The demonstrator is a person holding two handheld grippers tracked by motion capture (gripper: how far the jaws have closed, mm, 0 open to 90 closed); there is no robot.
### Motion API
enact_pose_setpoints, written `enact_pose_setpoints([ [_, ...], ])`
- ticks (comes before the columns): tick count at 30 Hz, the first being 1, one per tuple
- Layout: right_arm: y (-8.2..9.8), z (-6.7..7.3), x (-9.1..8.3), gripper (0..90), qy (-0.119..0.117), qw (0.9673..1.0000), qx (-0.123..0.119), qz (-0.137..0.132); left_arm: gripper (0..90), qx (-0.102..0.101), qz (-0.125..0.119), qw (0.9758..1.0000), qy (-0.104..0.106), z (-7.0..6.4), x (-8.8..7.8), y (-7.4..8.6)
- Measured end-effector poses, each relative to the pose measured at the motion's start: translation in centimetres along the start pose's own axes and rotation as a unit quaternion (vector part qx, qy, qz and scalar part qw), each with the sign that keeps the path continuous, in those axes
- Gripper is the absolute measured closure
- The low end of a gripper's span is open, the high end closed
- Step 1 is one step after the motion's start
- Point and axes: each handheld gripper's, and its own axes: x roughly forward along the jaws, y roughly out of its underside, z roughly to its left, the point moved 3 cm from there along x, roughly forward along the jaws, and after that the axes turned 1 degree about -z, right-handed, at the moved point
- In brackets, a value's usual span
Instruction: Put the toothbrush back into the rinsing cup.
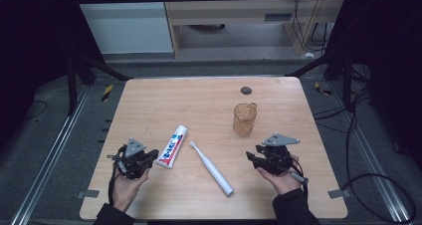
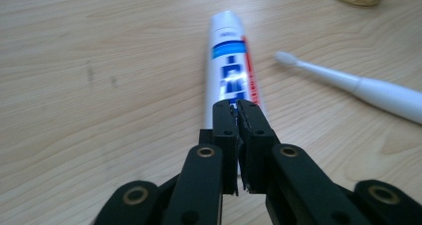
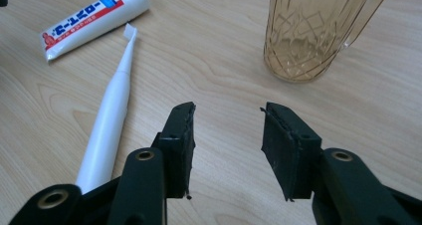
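Left gripper (image 2: 237, 105) low at the near left of the table (image 1: 149, 195), fingers (image 2: 255, 130) almost together with a thin slit between them, nothing held; tips sit right at the crimped end of the toothpaste tube (image 2: 230, 68), which lies flat, cap pointing away. Right gripper (image 3: 226, 118) near right, fingers (image 3: 286, 135) about half apart, empty, aimed at bare wood short of the amber glass mug (image 3: 318, 31). Electric toothbrush (image 1: 211, 168) lies flat between the two grippers, head just beside the tube. Mug upright farther back, right of centre.

Risks, judged: left fingers too narrow for the tube, so pushing in would shove it into the toothbrush. Right opening looks narrower than the mug, so advancing could knock it over.
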Motion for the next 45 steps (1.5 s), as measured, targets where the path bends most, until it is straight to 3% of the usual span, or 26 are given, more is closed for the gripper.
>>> enact_pose_setpoints([
  [7,-1.7,0.5,0.2,49.8,-0.009,0.9999,-0.004,-0.002,76.4,-0.023,0.002,0.9986,-0.047,3.1,-0.5,1.0],
  [13,-2.6,1.6,1.2,49.1,-0.024,0.9996,-0.01,0.011,64.5,-0.023,0.004,0.9964,-0.081,4.7,-0.3,1.5],
  [20,-3.2,2.8,2.2,50.3,-0.033,0.999,-0.019,0.021,59.1,-0.034,-0.002,0.9952,-0.092,5.7,-0.4,1.6],
  [32,-3.9,5.0,4.4,49.7,-0.049,0.9973,-0.024,0.05,54.2,-0.038,0.018,0.9946,-0.094,6.4,0.3,2.2],
  [45,-3.2,6.9,6.6,54.8,-0.062,0.9923,-0.043,0.098,51.7,-0.025,0.015,0.9943,-0.103,6.6,0.6,2.3],
])
